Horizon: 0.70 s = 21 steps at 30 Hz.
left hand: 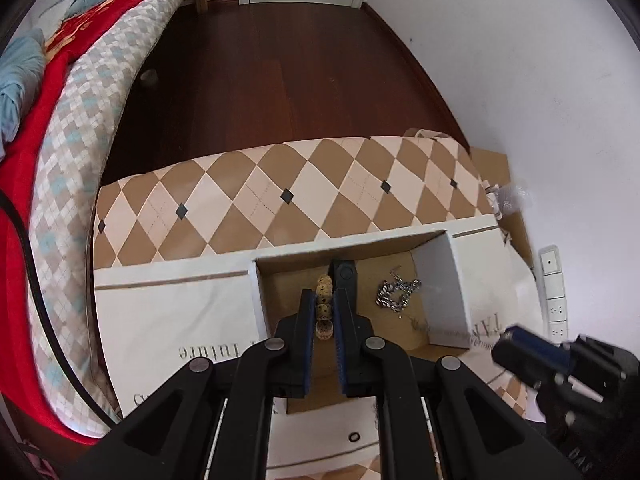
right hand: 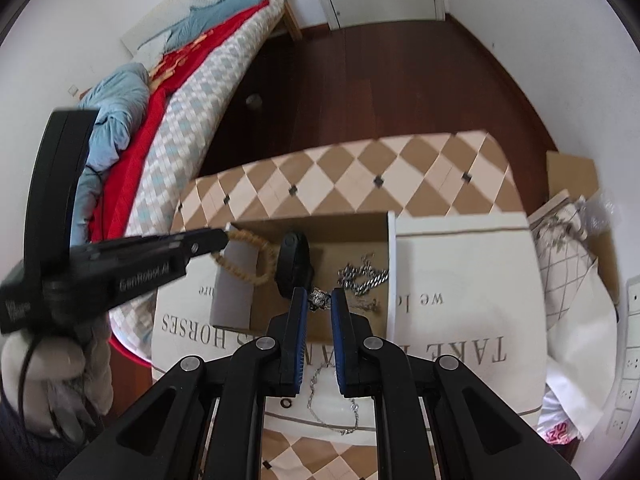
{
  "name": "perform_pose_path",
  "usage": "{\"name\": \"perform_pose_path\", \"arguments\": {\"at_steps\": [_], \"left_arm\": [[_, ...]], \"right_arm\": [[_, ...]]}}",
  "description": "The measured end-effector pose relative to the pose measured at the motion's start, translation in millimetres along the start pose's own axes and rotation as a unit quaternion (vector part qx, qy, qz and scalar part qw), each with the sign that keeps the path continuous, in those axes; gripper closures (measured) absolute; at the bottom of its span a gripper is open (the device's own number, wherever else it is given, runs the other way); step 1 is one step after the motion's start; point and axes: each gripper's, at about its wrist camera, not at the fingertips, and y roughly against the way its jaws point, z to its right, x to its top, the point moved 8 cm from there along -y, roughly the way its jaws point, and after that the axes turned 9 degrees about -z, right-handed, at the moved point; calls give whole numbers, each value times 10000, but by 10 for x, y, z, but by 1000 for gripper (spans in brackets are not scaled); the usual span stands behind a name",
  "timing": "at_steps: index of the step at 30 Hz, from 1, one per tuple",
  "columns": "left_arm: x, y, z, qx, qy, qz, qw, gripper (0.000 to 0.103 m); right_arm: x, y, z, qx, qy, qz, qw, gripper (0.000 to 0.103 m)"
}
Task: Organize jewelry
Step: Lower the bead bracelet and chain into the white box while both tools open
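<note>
My left gripper is shut on a tan bead bracelet and holds it over the open cardboard box; from the right wrist view the bracelet hangs as a loop from the left gripper at the box's left wall. A silver chain and a black wristband lie in the box. My right gripper is shut on a small silver ring-like piece above the box's front. A thin silver necklace and a small black ring lie on the white bag.
The box sits under a white printed tote bag on a brown-and-cream diamond-pattern table. A bed with a red blanket is on the left. A white wall with sockets is on the right.
</note>
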Motion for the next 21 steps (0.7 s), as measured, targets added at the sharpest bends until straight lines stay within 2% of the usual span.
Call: {"name": "perform_pose_path", "arguments": {"at_steps": [6,12,14,15,16,17,19,21], "left_arm": [[126,-112,-88,191,8,-147,9997,96],[173,-106,-192,85,266,-158,9995,88],[179,-74,-197,90,274,-102,9995,75],[180,-43,-206,126,281,-40,9995,55],[189,-15,-217,170,279,21,9995,36],[193,23,-237,246,298,113,9992,28],[191,92,-255,311,327,257,9987,26],[185,150,-278,445,331,348,9979,23]], "right_arm": [[5,-139,-96,378,-43,-270,9989,90],[64,-244,-207,662,-84,-581,9961,90],[85,-303,-121,537,-215,-696,9959,89],[84,-325,-85,535,-266,-770,9952,88],[86,-336,-44,521,-317,-801,9949,82],[91,-334,12,477,-375,-799,9950,63],[101,-302,121,347,-458,-713,9958,43],[104,-243,201,152,-441,-595,9971,42]]}}
